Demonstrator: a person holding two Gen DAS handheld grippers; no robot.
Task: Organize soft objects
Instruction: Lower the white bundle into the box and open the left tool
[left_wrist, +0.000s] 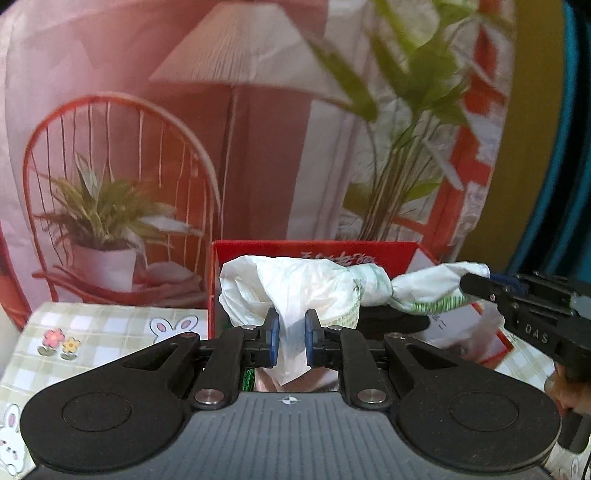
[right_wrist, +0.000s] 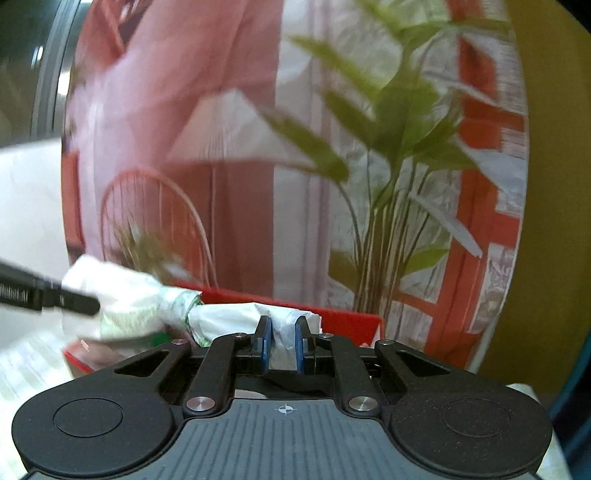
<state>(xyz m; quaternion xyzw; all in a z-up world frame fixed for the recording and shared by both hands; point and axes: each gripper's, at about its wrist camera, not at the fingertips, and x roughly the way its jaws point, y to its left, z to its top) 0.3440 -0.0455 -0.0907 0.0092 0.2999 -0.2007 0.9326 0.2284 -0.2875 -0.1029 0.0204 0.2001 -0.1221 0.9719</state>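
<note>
A white plastic bag with green print (left_wrist: 303, 288) is twisted into a rope and stretched between both grippers, above a red box (left_wrist: 332, 251). My left gripper (left_wrist: 291, 336) is shut on the bag's left end. My right gripper shows at the right of the left wrist view (left_wrist: 476, 284), gripping the bag's other end. In the right wrist view, my right gripper (right_wrist: 282, 345) is shut on the bag (right_wrist: 229, 317), and the left gripper's finger (right_wrist: 74, 301) comes in from the left against the bag. The red box (right_wrist: 351, 321) lies just behind.
A table with a green checked cloth with rabbits and flowers (left_wrist: 92, 332) is below. A printed backdrop of a chair, lamp and plants (left_wrist: 221, 147) hangs behind. A white paper (left_wrist: 461, 325) lies in the red box.
</note>
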